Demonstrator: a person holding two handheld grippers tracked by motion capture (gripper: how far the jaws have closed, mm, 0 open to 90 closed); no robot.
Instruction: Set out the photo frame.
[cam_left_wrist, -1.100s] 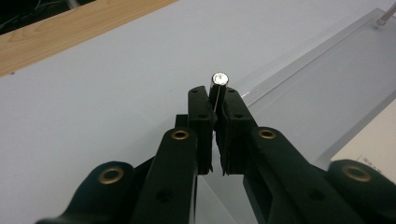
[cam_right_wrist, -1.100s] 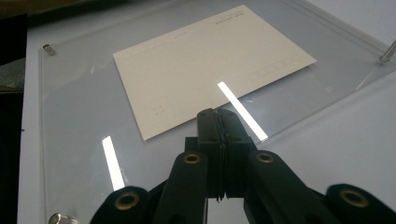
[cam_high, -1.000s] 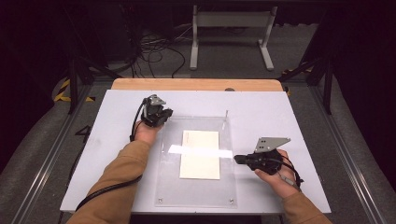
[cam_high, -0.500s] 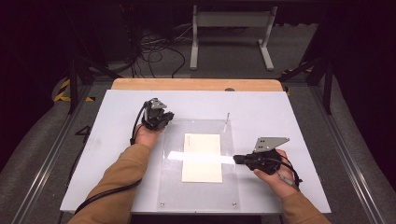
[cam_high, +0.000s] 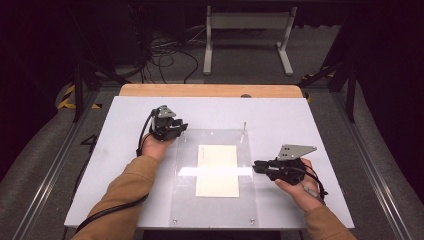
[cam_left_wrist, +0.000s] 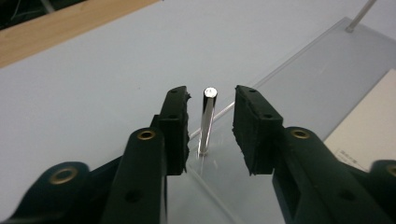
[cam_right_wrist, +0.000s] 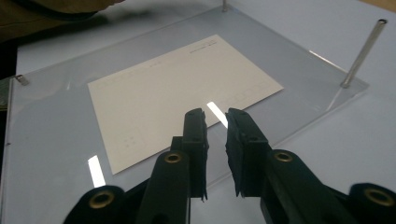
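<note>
In the high view, a clear acrylic sheet (cam_high: 215, 175) lies flat on the white tabletop (cam_high: 310, 125) with a cream rectangular paper card (cam_high: 217, 170) sandwiched at its middle, presumably so the card stays flat and visible. Thin metal posts stand at the sheet's far corners, likely as locating pins. The left gripper (cam_high: 172, 131) sits at the far left corner, and the right gripper (cam_high: 257, 166) rests at the sheet's right edge.

In the left gripper view, the fingers (cam_left_wrist: 175, 126) have just been opening and now stand released on either side of the upright polished metal post (cam_left_wrist: 207, 121), which rises between them untouched at the sheet's corner; I judge they have just let go of it.

In the right gripper view, the fingers (cam_right_wrist: 194, 140) have also just been opening, leaving a narrow gap with nothing gripped, poised over the sheet's near edge. Another slim metal post (cam_right_wrist: 362, 53) stands at the corner beyond. Faint printed lines run along the card's edges, too small to read.
</note>
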